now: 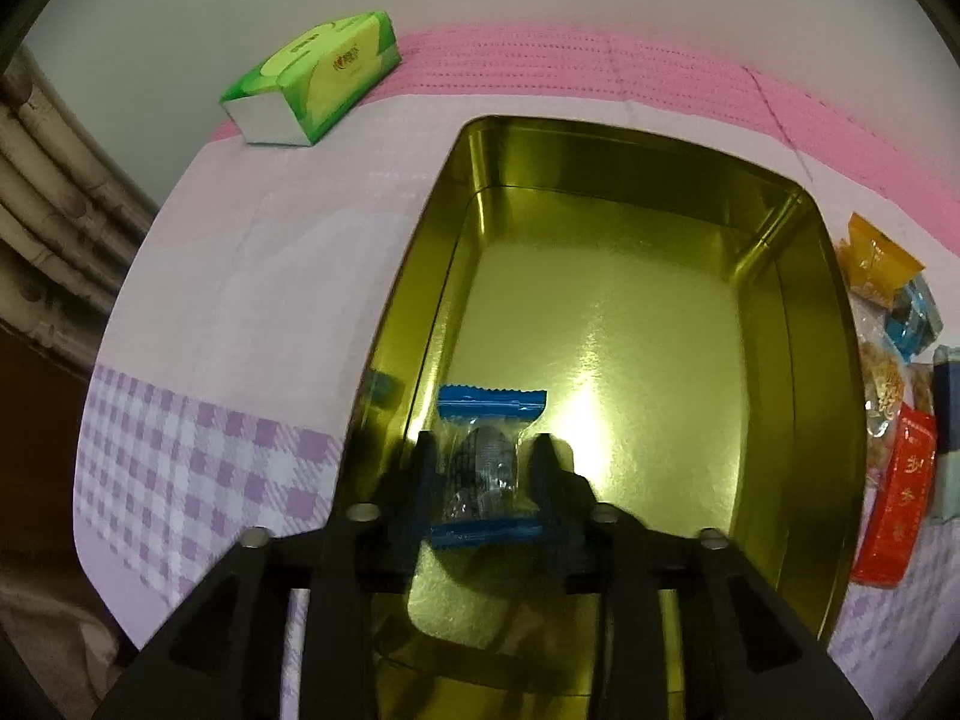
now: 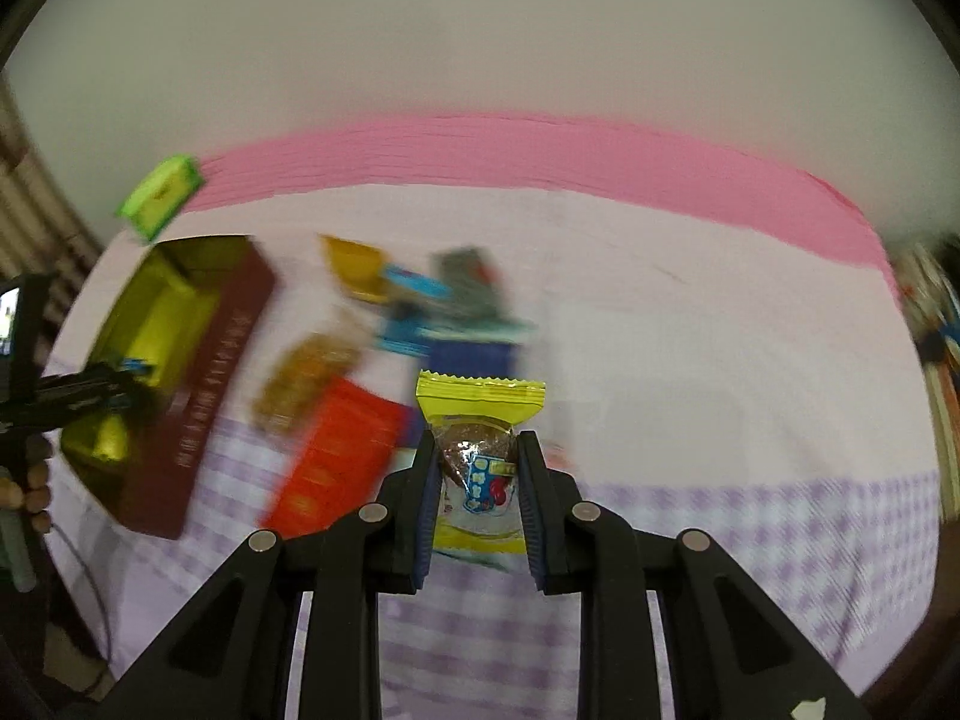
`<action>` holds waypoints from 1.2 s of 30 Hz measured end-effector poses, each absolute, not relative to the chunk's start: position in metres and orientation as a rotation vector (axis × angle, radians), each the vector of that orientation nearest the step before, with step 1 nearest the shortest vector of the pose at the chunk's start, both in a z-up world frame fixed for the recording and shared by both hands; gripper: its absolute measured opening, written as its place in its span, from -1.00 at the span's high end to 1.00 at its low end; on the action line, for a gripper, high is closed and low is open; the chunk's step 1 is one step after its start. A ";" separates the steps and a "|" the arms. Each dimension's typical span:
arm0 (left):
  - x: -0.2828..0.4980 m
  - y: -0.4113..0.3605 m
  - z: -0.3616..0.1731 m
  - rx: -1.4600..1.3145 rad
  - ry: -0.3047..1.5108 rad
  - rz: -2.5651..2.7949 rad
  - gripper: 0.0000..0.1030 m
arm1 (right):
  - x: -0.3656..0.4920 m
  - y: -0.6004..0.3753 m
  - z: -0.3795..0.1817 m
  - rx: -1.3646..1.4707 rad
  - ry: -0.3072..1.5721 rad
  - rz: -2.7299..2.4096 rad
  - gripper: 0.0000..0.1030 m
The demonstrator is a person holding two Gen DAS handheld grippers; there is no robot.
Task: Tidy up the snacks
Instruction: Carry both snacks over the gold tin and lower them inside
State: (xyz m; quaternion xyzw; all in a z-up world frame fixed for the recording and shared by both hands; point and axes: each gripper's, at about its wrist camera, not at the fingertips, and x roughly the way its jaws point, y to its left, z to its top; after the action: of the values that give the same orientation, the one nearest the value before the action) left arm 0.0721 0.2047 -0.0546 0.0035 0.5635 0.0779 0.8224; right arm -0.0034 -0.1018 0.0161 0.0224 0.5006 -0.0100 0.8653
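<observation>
The left gripper [image 1: 487, 450] clamps a blue-ended snack [image 1: 489, 468] low inside the gold tin [image 1: 828, 324] — best released flat on the floor, toward a corner. The right gripper [image 2: 474, 444] pinches a yellow snack [image 2: 480, 462] above the checked tablecloth [image 2: 750, 528] (pink border, plain wall behind), loose snacks [image 2: 336, 396] lying beside the tin.

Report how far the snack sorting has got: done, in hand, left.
Done: nothing lies loose in the gold tin yet.

In hand: the left gripper holds a blue-wrapped snack over the tin; the right gripper holds a yellow-wrapped snack above the tablecloth.

Left: the pile beside the tin, including an orange packet and a red packet.
</observation>
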 end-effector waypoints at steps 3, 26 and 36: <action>0.067 0.208 -0.044 -0.023 1.161 0.142 0.09 | 0.016 -0.069 0.019 0.032 1.046 0.072 0.56; 0.013 0.257 -0.004 -0.109 1.042 0.307 -0.04 | 0.101 0.080 -0.036 -0.039 1.167 0.281 0.56; 0.012 0.255 -0.004 -0.096 1.038 0.296 -0.05 | 0.100 0.079 -0.039 -0.143 1.147 0.244 0.56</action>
State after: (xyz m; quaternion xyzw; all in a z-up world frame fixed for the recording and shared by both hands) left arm 0.0117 0.2548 -0.0044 -0.0456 0.4942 0.1409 0.8567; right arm 0.1004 0.0788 -0.0392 -0.0676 0.5409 0.1148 0.8305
